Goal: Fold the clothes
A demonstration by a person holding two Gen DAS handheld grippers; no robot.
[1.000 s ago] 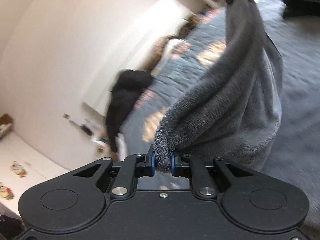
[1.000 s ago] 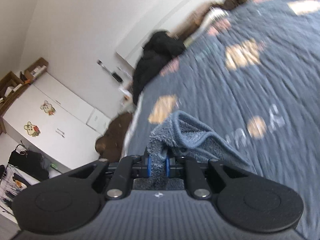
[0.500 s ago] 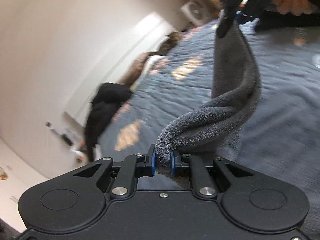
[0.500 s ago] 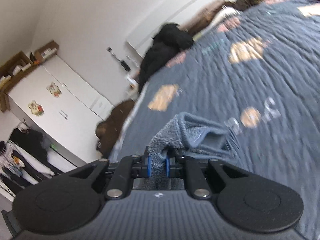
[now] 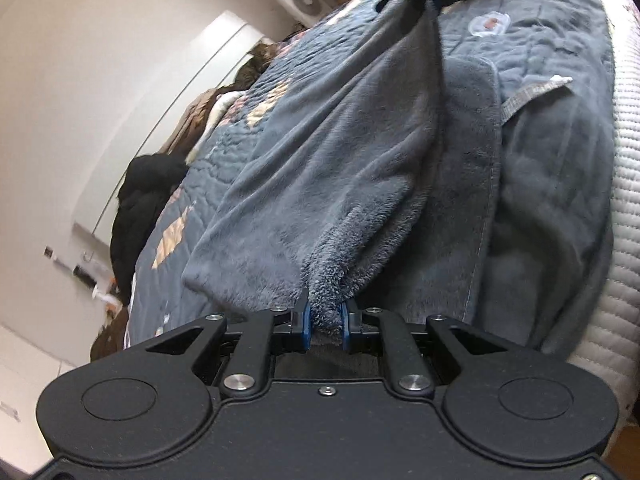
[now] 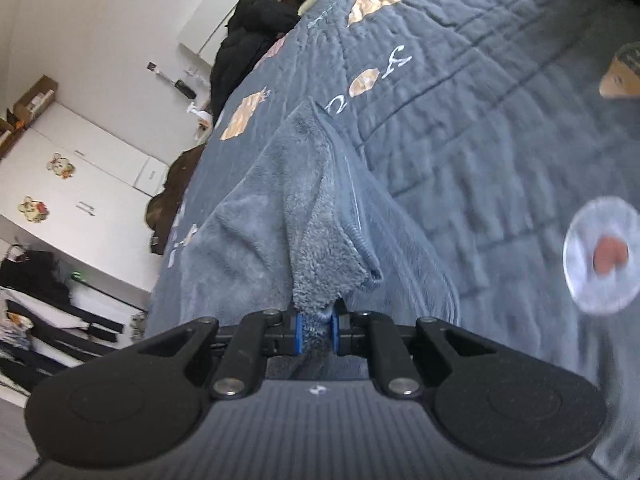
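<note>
Left gripper [image 5: 325, 322] clamps fleece [image 5: 320, 200], angled down over quilt [image 5: 248, 128]. Right gripper [image 6: 316, 334] clamps fleece too, angled down over quilt.

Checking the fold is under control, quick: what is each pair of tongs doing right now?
Left tongs: closed on a bunched edge of the fleece garment.
Right tongs: closed on another edge of that garment.
</note>
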